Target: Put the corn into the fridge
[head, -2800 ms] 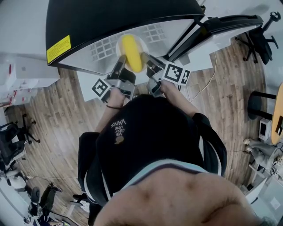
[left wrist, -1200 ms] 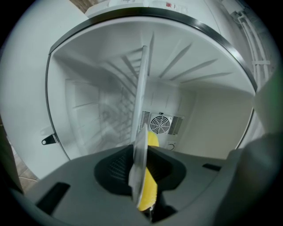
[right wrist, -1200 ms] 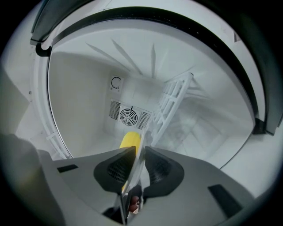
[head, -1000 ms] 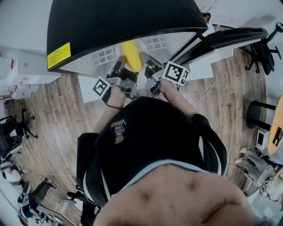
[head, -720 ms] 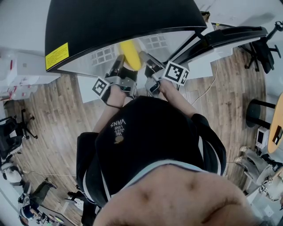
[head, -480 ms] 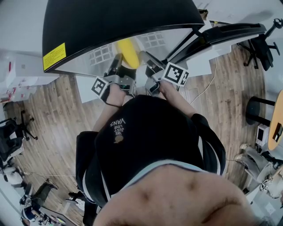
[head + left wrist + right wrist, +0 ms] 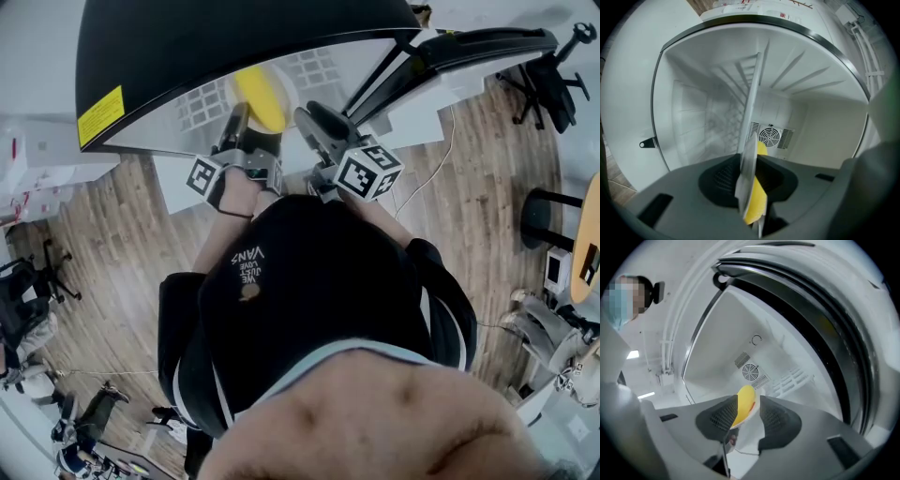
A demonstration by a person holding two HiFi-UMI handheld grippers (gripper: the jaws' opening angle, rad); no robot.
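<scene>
The left gripper (image 7: pixel 751 187) is clamped on the rim of a white plate (image 7: pixel 748 154) that carries the yellow corn (image 7: pixel 757 204) (seen edge-on), inside the open fridge (image 7: pixel 820 126). The right gripper (image 7: pixel 748 414) has just been opening its jaws. They stand apart, with the plate showing between them, not pressed.

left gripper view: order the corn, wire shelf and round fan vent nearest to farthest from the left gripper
1. corn, on the white plate between the left gripper's fingers
2. wire shelf, left of the plate, farther in
3. round fan vent, on the back wall, centre
</scene>
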